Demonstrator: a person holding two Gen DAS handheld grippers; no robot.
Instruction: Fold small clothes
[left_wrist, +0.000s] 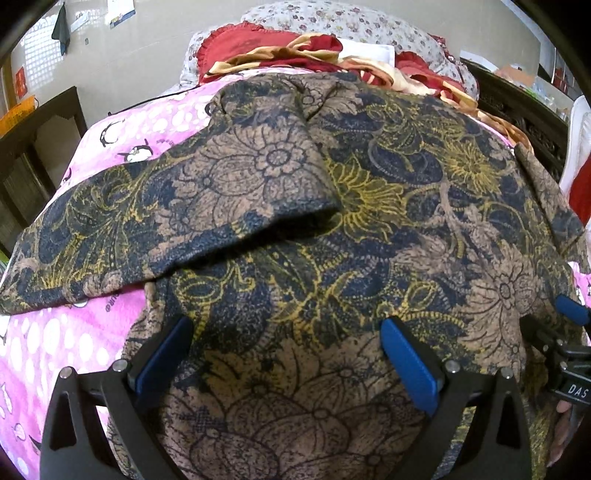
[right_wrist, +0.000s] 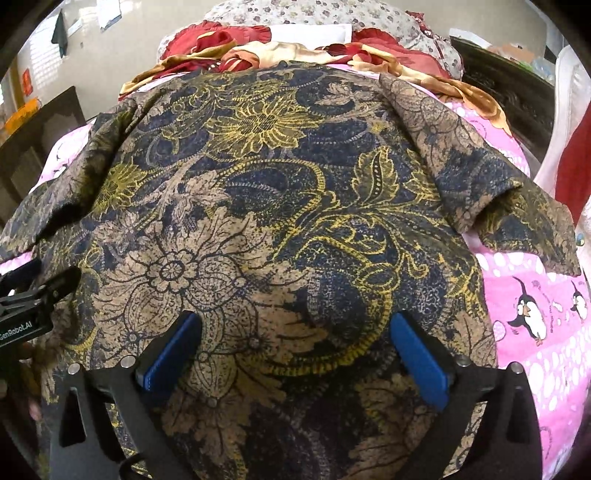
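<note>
A brown, navy and yellow floral garment lies spread flat on a pink penguin-print blanket. Its left sleeve is folded inward over the body. In the right wrist view the garment fills the middle, and its right sleeve lies folded over its right edge. My left gripper is open, its blue fingers just above the garment's near part. My right gripper is open above the near part too. Each gripper shows at the edge of the other's view.
The pink blanket covers the bed. Red and gold bedding and a floral pillow are piled at the far end. Dark wooden furniture stands to the left and right.
</note>
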